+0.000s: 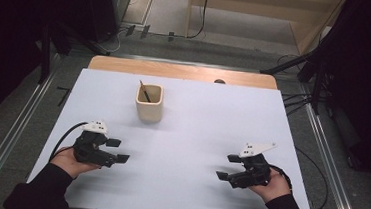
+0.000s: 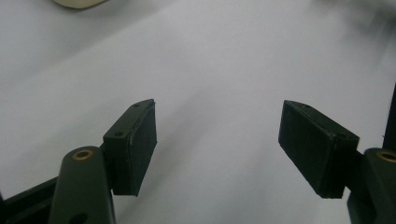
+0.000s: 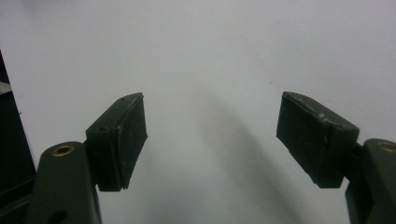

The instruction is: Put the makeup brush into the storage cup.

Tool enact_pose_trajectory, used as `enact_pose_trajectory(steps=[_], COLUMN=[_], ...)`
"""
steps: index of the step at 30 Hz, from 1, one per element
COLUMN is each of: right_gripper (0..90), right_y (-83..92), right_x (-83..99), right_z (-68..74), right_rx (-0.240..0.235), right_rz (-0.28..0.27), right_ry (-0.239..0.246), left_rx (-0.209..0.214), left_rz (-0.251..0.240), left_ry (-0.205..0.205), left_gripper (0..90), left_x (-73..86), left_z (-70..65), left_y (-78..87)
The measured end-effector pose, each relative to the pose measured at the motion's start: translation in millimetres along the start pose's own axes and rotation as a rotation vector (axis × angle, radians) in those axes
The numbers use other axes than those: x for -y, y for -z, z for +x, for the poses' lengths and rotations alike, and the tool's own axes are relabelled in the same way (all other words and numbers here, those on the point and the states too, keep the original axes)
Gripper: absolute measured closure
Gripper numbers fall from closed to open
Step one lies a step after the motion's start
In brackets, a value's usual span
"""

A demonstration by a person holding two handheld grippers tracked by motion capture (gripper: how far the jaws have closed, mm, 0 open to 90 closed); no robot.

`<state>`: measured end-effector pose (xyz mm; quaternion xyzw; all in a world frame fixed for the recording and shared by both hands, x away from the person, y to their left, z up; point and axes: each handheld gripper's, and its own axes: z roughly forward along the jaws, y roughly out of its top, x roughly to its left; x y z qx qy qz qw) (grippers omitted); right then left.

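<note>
1. While both grippers rest low on the white bench, the left gripper and the right gripper each have their jaws spread wide with nothing between them; the gripper views show only bare white surface past the pads.
2. The cup stands upright toward the far middle of the bench, nearer the left gripper yet well apart from both. A thin brown stick, perhaps a pencil or brush, leans inside it, its top poking above the rim.
3. The cup looks like ceramic: stiff, probably smooth and a little slippery, breakable if knocked over. I would take it across opposite walls, near mid-height.
4. The stick looks light and rigid; it is best pinched at the exposed upper end. Pulling it sideways could tip the cup.
5. Nothing lies between the grippers and the cup. A strip of bare wood shows beyond the white sheet.
</note>
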<state>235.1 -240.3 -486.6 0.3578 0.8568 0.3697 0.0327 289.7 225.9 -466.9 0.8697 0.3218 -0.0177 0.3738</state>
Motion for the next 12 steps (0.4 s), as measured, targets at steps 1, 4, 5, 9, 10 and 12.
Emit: enact_pose_trajectory(steps=[1,4,5,9,10,12], right_gripper=[25.6,25.6,25.6,25.6,25.6,25.2], right_y=[0.0,0.1,0.1,0.1,0.0,-0.9], right_x=[0.0,0.1,0.1,0.3,0.2,0.1], right_z=[-0.3,-0.1,-0.1,-0.3,-0.3,-0.6], right_rx=[-0.001,0.0,0.002,0.002,0.003,0.008], right_rz=[0.0,0.0,-0.001,0.001,0.003,0.005], right_ry=[0.005,0.003,0.001,0.003,0.002,0.005], left_rx=[0.0,0.001,0.002,0.0,0.0,-0.021], left_rz=[0.0,-0.001,-0.001,0.004,0.007,0.014], left_ry=[0.0,-0.001,-0.002,0.0,-0.002,-0.028], left_gripper=[28.6,28.3,28.3,27.5,27.1,24.2], left_x=[0.0,0.2,0.4,0.8,0.9,2.4], left_z=[-0.2,0.1,0.3,1.2,1.7,3.2], left_y=[0.0,0.1,0.2,-0.7,-1.5,-4.7])
